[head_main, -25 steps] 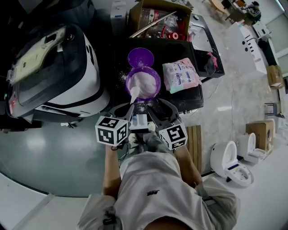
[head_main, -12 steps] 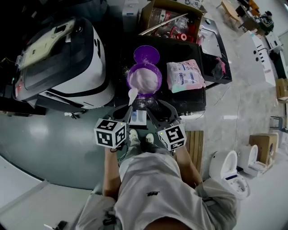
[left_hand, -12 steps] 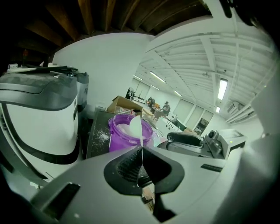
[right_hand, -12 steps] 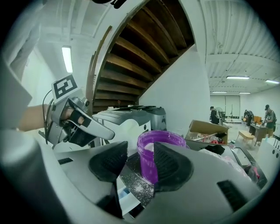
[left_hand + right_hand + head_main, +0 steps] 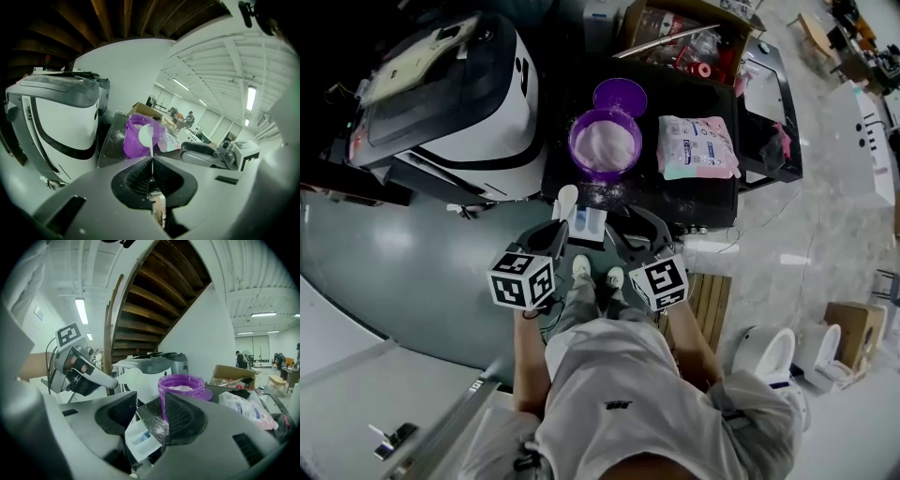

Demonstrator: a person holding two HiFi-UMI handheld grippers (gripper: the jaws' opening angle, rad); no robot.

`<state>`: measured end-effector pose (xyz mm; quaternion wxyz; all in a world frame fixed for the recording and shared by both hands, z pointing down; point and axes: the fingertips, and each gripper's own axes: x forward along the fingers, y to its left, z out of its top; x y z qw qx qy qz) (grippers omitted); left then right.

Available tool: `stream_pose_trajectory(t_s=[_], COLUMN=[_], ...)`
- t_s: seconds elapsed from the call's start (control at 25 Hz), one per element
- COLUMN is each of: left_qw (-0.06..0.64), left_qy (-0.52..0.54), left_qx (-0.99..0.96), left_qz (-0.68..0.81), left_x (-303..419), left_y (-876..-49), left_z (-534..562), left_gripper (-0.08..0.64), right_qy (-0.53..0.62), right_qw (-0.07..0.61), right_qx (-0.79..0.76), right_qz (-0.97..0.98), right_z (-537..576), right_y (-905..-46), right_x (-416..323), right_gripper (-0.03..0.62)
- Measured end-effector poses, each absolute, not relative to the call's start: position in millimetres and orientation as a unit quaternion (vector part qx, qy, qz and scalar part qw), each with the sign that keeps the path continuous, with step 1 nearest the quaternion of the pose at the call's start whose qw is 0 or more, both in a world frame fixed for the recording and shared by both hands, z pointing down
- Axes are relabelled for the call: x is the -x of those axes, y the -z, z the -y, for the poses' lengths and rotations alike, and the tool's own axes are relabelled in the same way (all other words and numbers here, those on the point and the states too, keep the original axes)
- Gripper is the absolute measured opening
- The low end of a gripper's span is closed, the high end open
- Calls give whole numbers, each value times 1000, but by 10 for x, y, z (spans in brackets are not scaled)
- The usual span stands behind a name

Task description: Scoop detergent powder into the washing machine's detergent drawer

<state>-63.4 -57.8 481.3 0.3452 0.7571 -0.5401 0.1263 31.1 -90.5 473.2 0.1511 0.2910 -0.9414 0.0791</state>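
Observation:
A purple jar [image 5: 605,142] of white detergent powder stands open on the black table [image 5: 558,112], with its lid [image 5: 620,96] behind it. My left gripper [image 5: 556,232] is shut on the thin handle of a white spoon [image 5: 566,198], whose bowl is off the table's front edge, apart from the jar. In the left gripper view the spoon [image 5: 147,136] rises from the left gripper [image 5: 152,176] in front of the jar [image 5: 138,136]. My right gripper [image 5: 150,420] is shut on the white detergent drawer [image 5: 138,440], dusted with powder. The drawer [image 5: 589,225] hangs between both grippers.
The white and black washing machine [image 5: 459,94] stands left of the table. A pink and blue detergent bag [image 5: 698,147] lies right of the jar. Spilled powder [image 5: 592,193] dusts the table's front. A cardboard box [image 5: 684,33] sits behind. Toilets [image 5: 769,347] stand on the floor at right.
The spoon has come out of the jar and drawn back toward me, past the table's front edge. Both grippers and the drawer have pulled away from the table.

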Motion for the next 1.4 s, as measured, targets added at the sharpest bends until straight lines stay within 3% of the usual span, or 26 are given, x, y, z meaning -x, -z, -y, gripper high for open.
stream_pose_trajectory(t_s=[1.4], left_qw=[390], left_qy=[-147], left_qx=[-769], left_qz=[485], left_x=[1242], left_y=[-6135], left_z=[52], left_gripper=[15], right_qy=[-152], right_qw=[215], right_qx=[-340], right_qz=[903], right_z=[306], right_y=[-5956], right_x=[305], right_gripper=[186])
